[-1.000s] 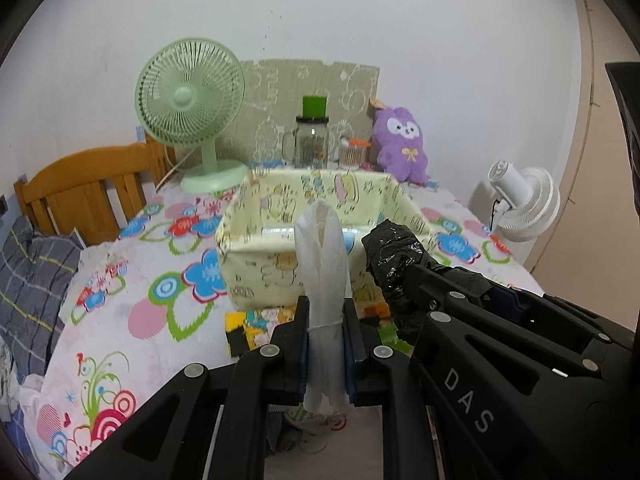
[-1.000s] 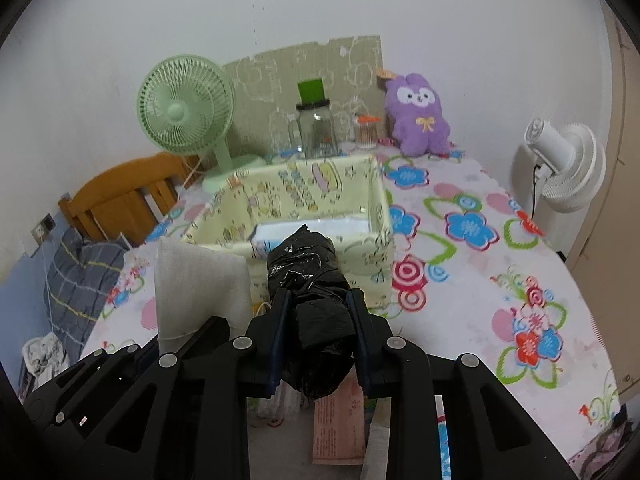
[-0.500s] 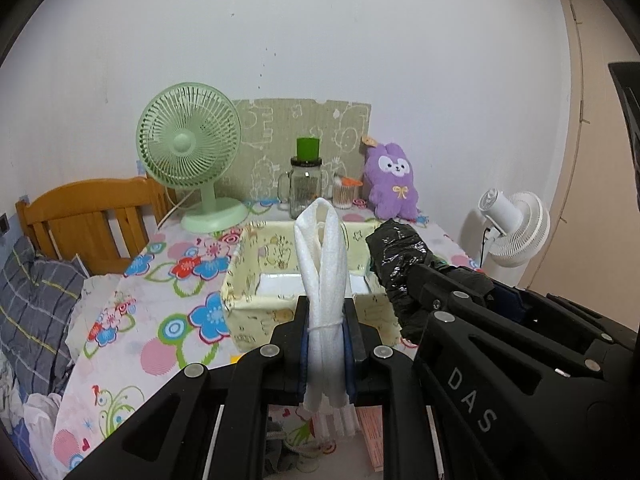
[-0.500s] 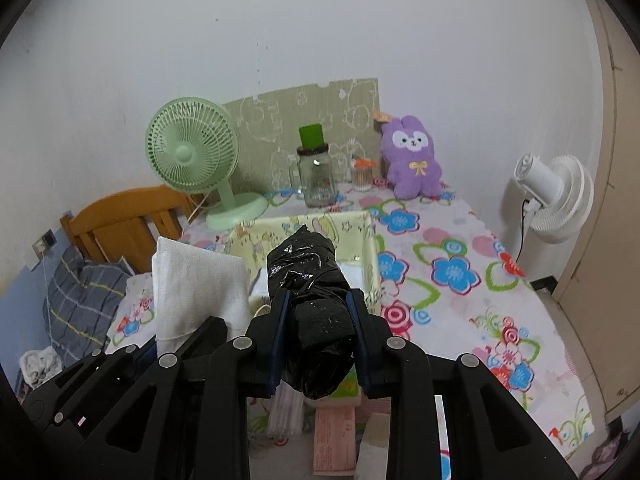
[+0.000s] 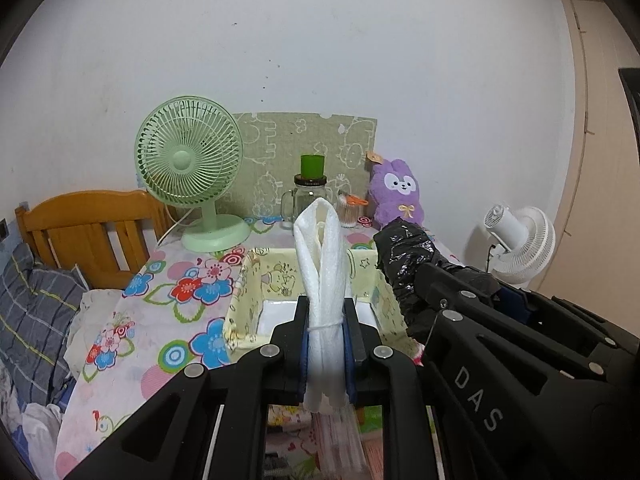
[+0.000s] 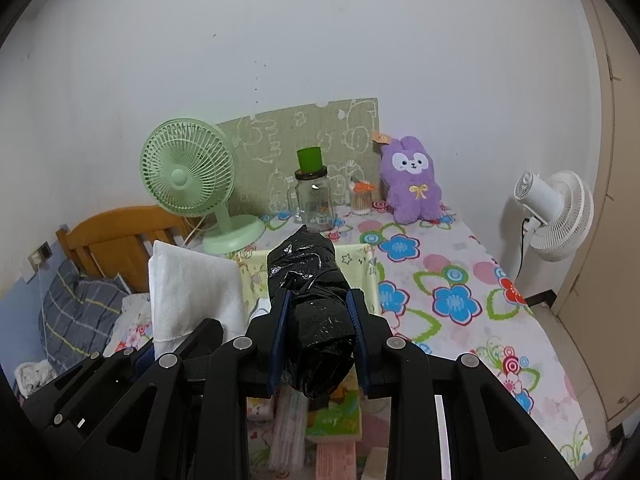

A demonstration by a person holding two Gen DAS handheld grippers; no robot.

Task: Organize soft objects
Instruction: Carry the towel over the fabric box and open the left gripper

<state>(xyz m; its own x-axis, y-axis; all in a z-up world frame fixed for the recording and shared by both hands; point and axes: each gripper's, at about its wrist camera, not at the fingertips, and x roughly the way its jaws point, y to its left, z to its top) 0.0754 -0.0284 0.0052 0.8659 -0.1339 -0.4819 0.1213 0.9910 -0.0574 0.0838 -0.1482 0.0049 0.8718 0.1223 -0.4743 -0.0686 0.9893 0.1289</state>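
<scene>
gripping a folded white cloth bundle (image 5: 322,280) tied with thin string, the left gripper (image 5: 325,344) has its jaws pinched tight on it, the cloth standing upright above a pale yellow cartoon-print fabric bin (image 5: 256,292). right gripper (image 6: 318,334) is clamped on a crumpled black plastic-wrapped roll (image 6: 310,292), jaws part-way apart around its bulk. both bundles hang above the floral tablecloth (image 6: 440,280); the bin's near wall and most of its floor are hidden behind cloth and grippers. something white lies in the bin, unclear what. flat items under the grippers are blurred, cut off. green desk fan (image 5: 190,164) and purple plush rabbit (image 6: 412,180) stand at the wall.
</scene>
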